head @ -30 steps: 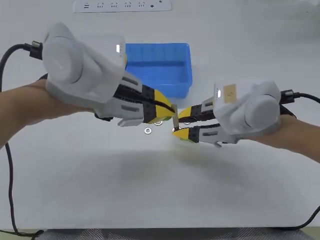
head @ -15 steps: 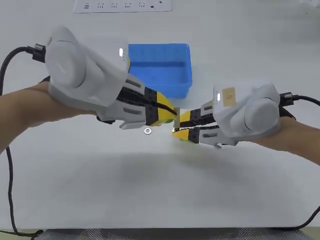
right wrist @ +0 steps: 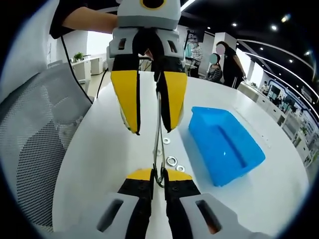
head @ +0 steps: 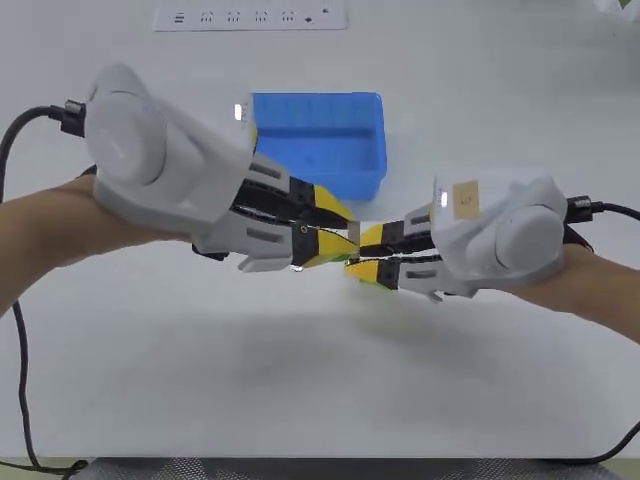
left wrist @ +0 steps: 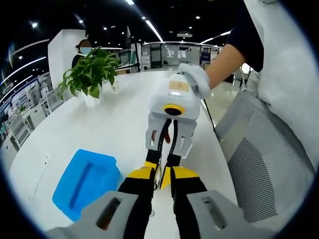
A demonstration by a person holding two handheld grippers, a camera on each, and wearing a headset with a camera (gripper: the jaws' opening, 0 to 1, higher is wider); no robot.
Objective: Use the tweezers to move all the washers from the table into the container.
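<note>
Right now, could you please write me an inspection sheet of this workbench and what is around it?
Surface: white table, smooth.
Job's things: tweezers span between both grippers; three washers lie on the table beside the blue container.
Clutter: power strip at the far edge.
Grippers: right gripper, fingers shut on the tweezers; left gripper, fingers apart around the other end.
Cables: one black cable from the left gripper, another from the right.
Surroundings: potted plant, mesh chair, people in the background.
</note>
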